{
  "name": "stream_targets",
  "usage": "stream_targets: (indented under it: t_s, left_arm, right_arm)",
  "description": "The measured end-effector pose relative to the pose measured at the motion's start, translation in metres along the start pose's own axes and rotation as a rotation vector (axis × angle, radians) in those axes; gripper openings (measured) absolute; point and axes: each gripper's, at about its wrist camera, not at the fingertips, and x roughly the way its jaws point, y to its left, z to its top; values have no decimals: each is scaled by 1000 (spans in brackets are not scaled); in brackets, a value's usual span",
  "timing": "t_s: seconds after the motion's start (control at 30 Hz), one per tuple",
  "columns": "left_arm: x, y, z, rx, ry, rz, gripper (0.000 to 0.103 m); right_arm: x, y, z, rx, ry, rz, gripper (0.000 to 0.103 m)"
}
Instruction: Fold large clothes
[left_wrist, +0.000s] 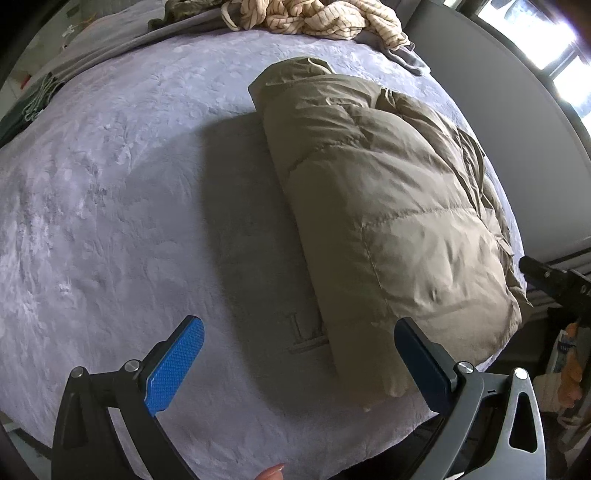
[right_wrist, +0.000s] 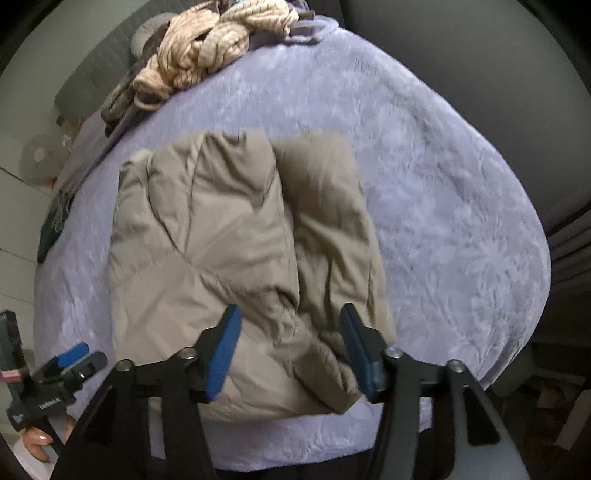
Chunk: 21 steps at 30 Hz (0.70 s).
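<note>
You held both grippers over the near end of a khaki padded jacket (left_wrist: 380, 206) that lay folded lengthwise on a bed spread with a lilac plush blanket (left_wrist: 110, 184). The left gripper (left_wrist: 299, 365) hung just beside the bundle's near corner, its jaws spread wide and empty, one blue pad over bare blanket and the other at the jacket's hem. The right gripper (right_wrist: 290, 350) stood above the same near edge, jaws likewise parted and holding nothing, straddling the seam where the two folded halves met. Whether its pads touched the cloth could not be told from either view.

The jacket appeared quilted and puffy, so it would likely feel light for its bulk, soft and springy, prone to puffing back open once let go. Its smooth shell looked somewhat slippery. A deep bite through all the layers at each near corner of the hem seemed the surest hold, since a pinch of the top layer alone might peel the fold apart. With the long fold apparently done, a fold across its length seemed the step remaining.

A striped cream garment (right_wrist: 207, 48) lay crumpled at the far end of the bed, well apart from the jacket.
</note>
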Motion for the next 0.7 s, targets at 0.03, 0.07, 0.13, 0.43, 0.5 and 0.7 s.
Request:
stream_targets:
  t_s: [0.03, 0.07, 0.13, 0.43, 0.5, 0.7]
  left_arm:
    - [1, 0, 2, -2, 1, -1, 103]
    - [3, 1, 5, -8, 4, -4, 103]
    - [6, 3, 14, -24, 7, -11, 103]
    - [21, -10, 59, -155, 13, -64, 103]
    - [28, -15, 64, -172, 18, -65, 103]
    - [48, -17, 76, -215, 32, -73, 103]
  right_arm:
    - [0, -3, 4, 1, 2, 1, 67]
    - [0, -4, 8, 1, 7, 3, 71]
    - [4, -5, 18, -3, 19, 8, 75]
    - [38, -28, 74, -108, 132, 78, 85]
    - [47, -36, 82, -100, 156, 103, 86]
    - [78, -63, 97, -29, 227, 197, 86]
